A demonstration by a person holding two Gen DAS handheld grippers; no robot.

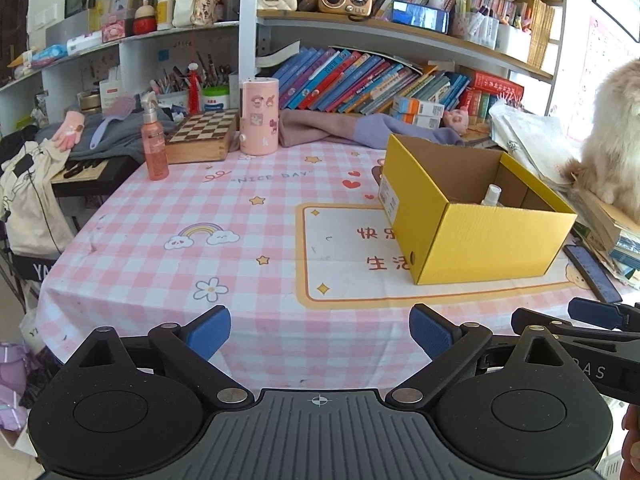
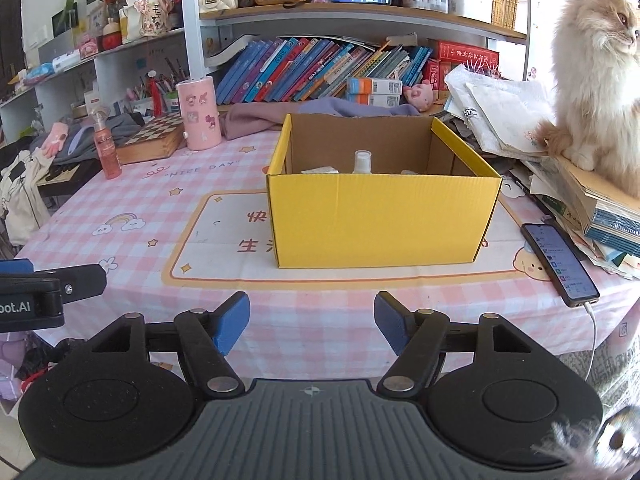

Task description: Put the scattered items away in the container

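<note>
Left wrist view: left gripper [image 1: 320, 330] is sitting wide open over the near edge of the pink checked tablecloth [image 1: 160, 216], nothing between the blue pads [image 1: 210, 330]. Yellow cardboard box [image 1: 486, 242] is standing ahead and to the right of it, well apart, open top, one corner turned toward the camera. A white-capped small bottle [image 1: 491, 196] is showing inside, near the box's far side. Pink spray bottle [image 1: 154, 142] is standing upright far ahead on the left, with a chessboard box [image 1: 202, 136] and a pink stickered canister [image 1: 259, 118] just beyond it toward the middle. Right gripper [image 1: 592, 316] is poking in at the right edge, just beside the left one; its opening can't be judged from this angle. Right wrist view: right gripper [image 2: 312, 322] is hanging with jaws parted and empty above the table edge. The box [image 2: 380, 220] is straight ahead, broad face toward the camera, not touching the fingers. The small bottle [image 2: 363, 162] is upright inside, with a flat white item [image 2: 320, 169] left of it, too little showing to identify. A phone [image 2: 560, 264] with lit screen is lying ahead on the right, cable plugged in. A long-haired cat [image 2: 596, 80] is sitting on a paper stack [image 2: 592, 200] far right. Left gripper [image 2: 48, 284] is visible at the left edge.
</note>
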